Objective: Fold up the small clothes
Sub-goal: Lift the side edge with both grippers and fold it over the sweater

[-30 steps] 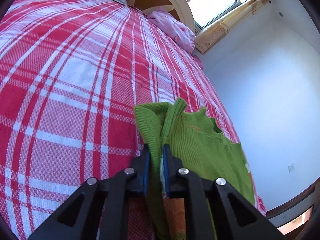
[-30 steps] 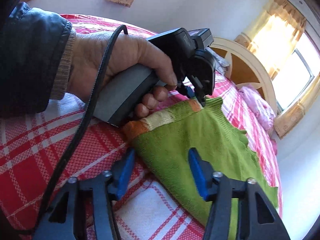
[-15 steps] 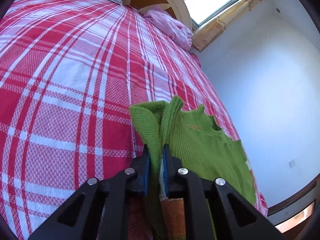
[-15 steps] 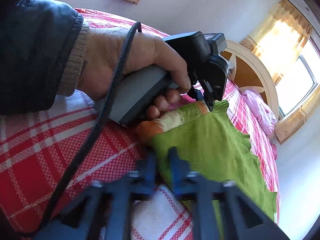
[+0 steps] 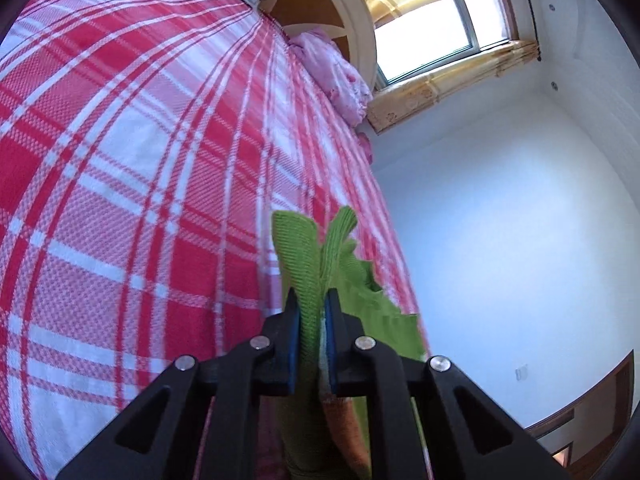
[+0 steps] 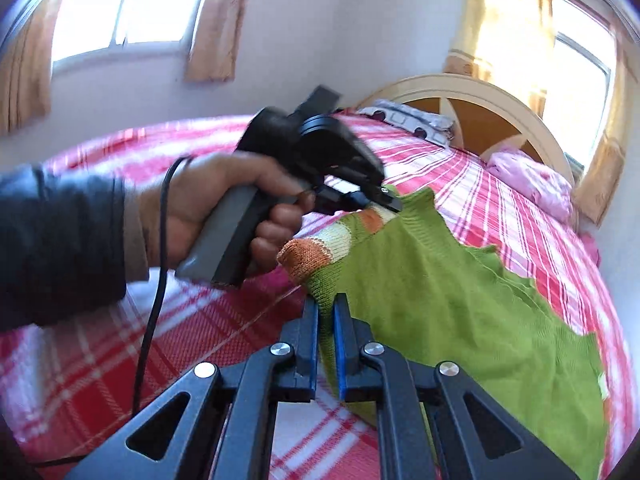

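On a bed in a sunlit room, I have both tools clamped on one green knitted garment (image 6: pixel 448 312). In my right wrist view, the right gripper (image 6: pixel 326 312) sits at six o'clock, its blue-padded fingers (image 6: pixel 310 344) drawn narrow, pinching the garment's edge just below an orange-and-cream striped band (image 6: pixel 316 252). From there the green cloth spreads toward four o'clock, its scalloped hem lying on the red-and-white plaid bedspread (image 6: pixel 100 360). Toward ten o'clock, the left hand (image 6: pixel 216 204) grips the grey handle of the left gripper (image 6: pixel 380 200), whose tips bite the same striped band at the garment's upper corner; a black cable (image 6: pixel 156 280) hangs from the handle down toward eight o'clock. The stretch between the two grips is raised off the bedspread.

In my left wrist view, the left gripper (image 5: pixel 311 312) at six o'clock is likewise narrowed on a thick fold of the green knit (image 5: pixel 300 256), which stands up between the pads and fans out toward twelve o'clock. The plaid bedspread (image 5: pixel 120 200) fills the frame from seven to eleven o'clock.

Farther off, a pink bundle of cloth (image 6: pixel 532 184) lies at two o'clock against the arched cream headboard (image 6: pixel 472 88), with a patterned pillow (image 6: pixel 404 114) at one o'clock. Beyond, curtained windows (image 6: pixel 132 4) glow at eleven and two o'clock.
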`<state>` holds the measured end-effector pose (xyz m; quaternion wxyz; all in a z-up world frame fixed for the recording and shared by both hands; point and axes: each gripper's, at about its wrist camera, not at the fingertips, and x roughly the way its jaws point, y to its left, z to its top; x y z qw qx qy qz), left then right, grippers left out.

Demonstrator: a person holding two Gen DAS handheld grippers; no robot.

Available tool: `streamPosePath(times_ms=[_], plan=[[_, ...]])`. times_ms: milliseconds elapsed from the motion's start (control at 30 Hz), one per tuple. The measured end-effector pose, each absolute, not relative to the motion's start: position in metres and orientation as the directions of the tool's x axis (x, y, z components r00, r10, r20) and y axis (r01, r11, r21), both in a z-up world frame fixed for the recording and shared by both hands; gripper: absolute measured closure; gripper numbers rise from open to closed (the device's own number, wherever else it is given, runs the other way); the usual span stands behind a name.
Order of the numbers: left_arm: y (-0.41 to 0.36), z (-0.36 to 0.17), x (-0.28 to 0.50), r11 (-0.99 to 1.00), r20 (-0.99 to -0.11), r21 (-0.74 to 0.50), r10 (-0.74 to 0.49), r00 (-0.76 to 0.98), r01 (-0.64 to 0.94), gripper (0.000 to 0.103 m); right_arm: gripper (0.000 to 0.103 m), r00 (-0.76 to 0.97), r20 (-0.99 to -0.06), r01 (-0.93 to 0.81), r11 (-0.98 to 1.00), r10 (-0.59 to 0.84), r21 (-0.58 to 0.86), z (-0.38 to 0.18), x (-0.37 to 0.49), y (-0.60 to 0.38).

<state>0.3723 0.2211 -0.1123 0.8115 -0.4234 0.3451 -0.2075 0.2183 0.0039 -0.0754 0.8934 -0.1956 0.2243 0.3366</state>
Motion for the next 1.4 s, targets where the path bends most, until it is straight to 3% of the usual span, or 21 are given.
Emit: streamPosePath(times_ms=[700,1033,1400], plan=[[0.129,-0.036,0.391,0.535,-0.284,-0.82,-0.687,0.669,0.201,0.092,0.097,0.722,-0.411,-0.594,0.803,0.557,0.044,-0.034,0.233,-0.119],[0.073,-0.03,0.407,0.564,-0.327,-0.792,-0.715,0.617,0.234,0.092,0.098,0.695,-0.425,-0.518,0.814,0.58,0.263,-0.036,0.253,-0.187],[0.007,-0.035,0.42,0.595,-0.388,-0.759,-0.738,0.552,0.263,0.092,0.098,0.673,-0.466,-0.452,0.818,0.574,0.355,-0.05,0.26,-0.247]])
